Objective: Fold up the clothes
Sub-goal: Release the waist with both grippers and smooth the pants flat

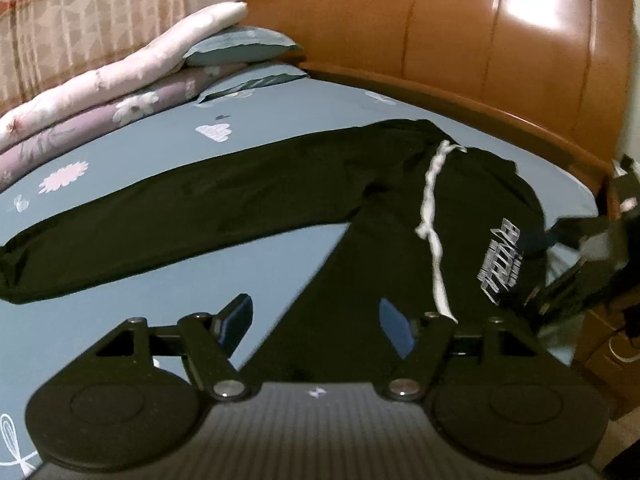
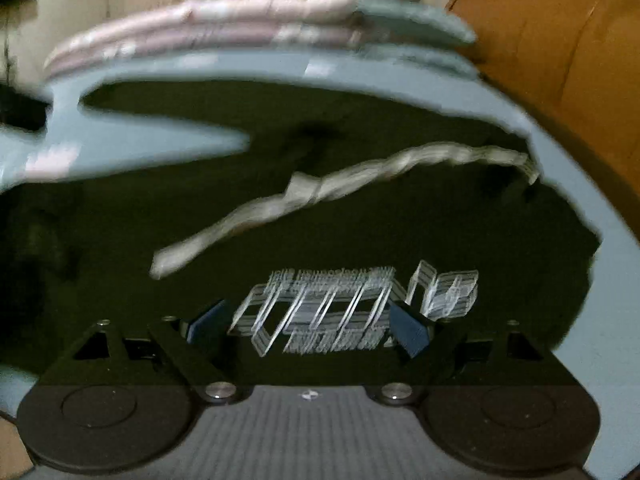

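Note:
Black trousers [image 1: 240, 200] lie spread on the blue bedsheet [image 1: 280, 120], legs apart and running to the left. A white drawstring [image 1: 430, 200] trails across the waist, beside a white printed logo [image 1: 500, 264]. My left gripper [image 1: 316, 316] is open over the near leg, nothing between its fingers. In the blurred right wrist view, the trousers [image 2: 280, 200], drawstring [image 2: 320, 192] and logo [image 2: 340, 312] fill the frame. My right gripper [image 2: 308, 320] hovers open just over the logo, gripping nothing. Its black frame [image 1: 600, 240] shows at the waist end in the left wrist view.
A wooden headboard [image 1: 480, 40] curves behind the waist end. Folded pink quilts [image 1: 100, 80] and a blue-grey pillow [image 1: 240, 46] are stacked along the far side, with a curtain [image 1: 80, 12] behind. The bed's edge and wooden furniture [image 1: 600, 360] are at the right.

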Tool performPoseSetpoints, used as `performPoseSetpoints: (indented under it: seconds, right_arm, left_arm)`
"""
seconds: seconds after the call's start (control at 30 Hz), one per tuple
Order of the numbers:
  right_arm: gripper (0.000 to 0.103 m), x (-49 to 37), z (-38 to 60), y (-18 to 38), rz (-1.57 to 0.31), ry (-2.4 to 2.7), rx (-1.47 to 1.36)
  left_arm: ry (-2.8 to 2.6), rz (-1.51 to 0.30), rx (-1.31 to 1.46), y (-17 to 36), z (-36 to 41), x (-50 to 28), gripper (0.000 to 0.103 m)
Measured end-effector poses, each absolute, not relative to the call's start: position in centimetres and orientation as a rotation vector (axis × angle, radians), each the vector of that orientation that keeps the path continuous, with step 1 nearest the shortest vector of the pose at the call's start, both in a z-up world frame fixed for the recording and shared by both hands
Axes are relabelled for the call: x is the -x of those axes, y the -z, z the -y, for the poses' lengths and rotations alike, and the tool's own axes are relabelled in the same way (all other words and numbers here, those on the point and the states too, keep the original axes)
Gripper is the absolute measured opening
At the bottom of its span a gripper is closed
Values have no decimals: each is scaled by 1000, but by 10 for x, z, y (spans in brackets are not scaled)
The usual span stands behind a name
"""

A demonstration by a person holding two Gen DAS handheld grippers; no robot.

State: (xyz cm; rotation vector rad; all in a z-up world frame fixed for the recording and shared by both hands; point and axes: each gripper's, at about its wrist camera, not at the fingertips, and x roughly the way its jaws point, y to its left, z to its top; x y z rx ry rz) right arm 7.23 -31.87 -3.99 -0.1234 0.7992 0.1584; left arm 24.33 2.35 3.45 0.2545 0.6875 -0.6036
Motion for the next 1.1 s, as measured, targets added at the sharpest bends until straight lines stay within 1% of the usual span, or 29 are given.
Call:
performPoseSetpoints:
  seconds: [0.03,0.07,0.2,0.37,0.47,0.57,0.63,0.83,0.9,1.0,1.07,1.1]
  right_arm:
    - [103,-62,317,44,-787,-148,142]
    - [103,-54,317,46,-793,-142,148]
    - [103,-38,319,34,-823,-134,138]
    - [103,-38,298,10,-694,-163,83]
    - [103,-52,272,22,-716,-226,80]
    - [103,-58,257,47,-790,-237,102]
    - [103,-50,258,50,-740,-229,90]
    - [103,-50,257,52,-718,-214,80]
    - [103,-48,257,51,-712,-209,79]
    - [102,-45,253,42,-737,-203,77]
    - [100,-37,248,24,-680,-277,63]
    - [95,-33,243,13,-639,-339,70]
  left_arm:
    - [612,-686,-264,-34,-22,-236,73]
    - [620,-684,-271,-33,-22,-230,75]
    - [651,-683,-286,-28,-21,-211,75]
    - [661,-681,-270,-32,-16,-205,75]
    - [673,-682,-244,-40,-17,-203,75]
    - [666,-703,-209,-46,-27,-199,75]
    - [649,-723,-197,-52,-40,-196,75]
    - [516,-737,-215,-74,-87,-174,76]
    - [478,-743,-194,-72,-102,-165,79]
    - [425,-765,-134,-60,-123,-152,79]
    - [381,-783,-105,-45,-133,-146,79]
    - [351,-791,-97,-37,-137,-143,78]
